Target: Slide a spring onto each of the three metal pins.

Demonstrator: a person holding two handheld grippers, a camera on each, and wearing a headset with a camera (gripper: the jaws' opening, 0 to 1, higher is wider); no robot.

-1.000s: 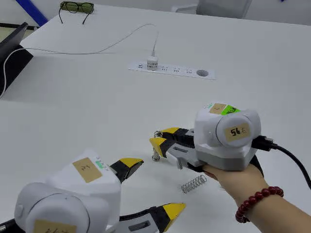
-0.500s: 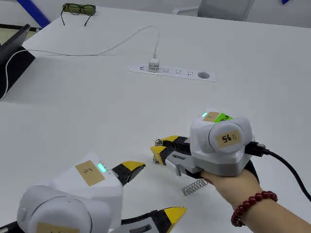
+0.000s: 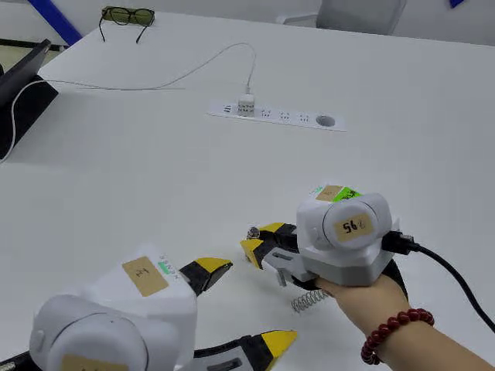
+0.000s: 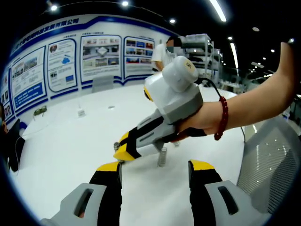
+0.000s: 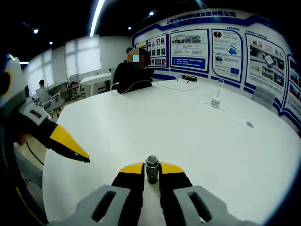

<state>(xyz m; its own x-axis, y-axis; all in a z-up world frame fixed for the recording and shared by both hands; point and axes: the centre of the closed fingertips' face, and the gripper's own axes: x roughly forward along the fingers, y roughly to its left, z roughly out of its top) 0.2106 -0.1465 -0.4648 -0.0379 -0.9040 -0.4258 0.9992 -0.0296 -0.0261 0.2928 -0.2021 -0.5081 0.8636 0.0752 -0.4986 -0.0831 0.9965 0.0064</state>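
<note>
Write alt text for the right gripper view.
The right gripper, black with yellow tips, is shut on a small metal pin carrying a dark coiled spring, over a round white table. The left gripper pokes in from the left.

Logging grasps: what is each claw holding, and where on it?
The right claw pinches a spring-covered pin just below its head. The left claw is open, holding nothing.

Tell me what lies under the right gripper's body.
A loose spring lies on the table beneath the right gripper, which holds a pin; the hand covers its far end.
</note>
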